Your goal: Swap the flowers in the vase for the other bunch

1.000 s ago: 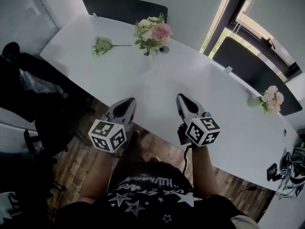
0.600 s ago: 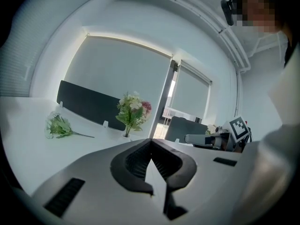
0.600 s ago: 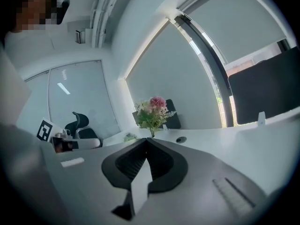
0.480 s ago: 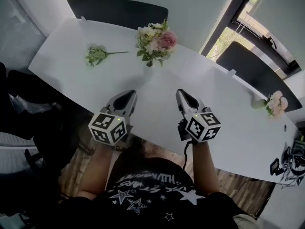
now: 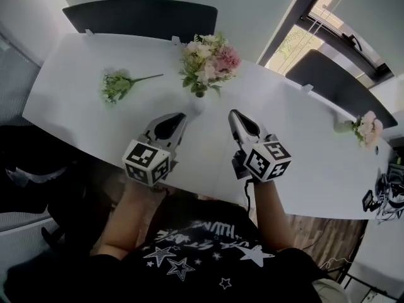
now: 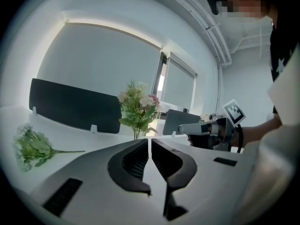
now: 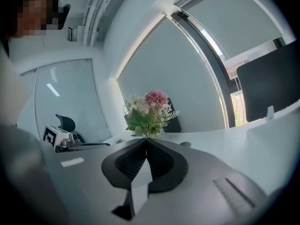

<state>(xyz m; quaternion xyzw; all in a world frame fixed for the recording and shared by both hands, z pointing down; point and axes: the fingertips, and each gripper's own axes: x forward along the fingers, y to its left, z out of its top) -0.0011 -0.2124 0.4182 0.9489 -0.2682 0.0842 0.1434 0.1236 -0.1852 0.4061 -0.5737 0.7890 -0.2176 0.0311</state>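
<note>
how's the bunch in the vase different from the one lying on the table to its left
Pose: the vase bunch stands upright; the loose bunch lies flat, stem pointing toward the vase bunch. Size: the vase bunch is fuller and wider; the loose bunch is a small sprig on one thin stem. Colour: the vase bunch has pink and cream blooms; the loose bunch looks mostly green and pale. Both are leafy and on the white table.

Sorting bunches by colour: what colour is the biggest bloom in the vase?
Pink; the round pink bloom shows best in the right gripper view.
</note>
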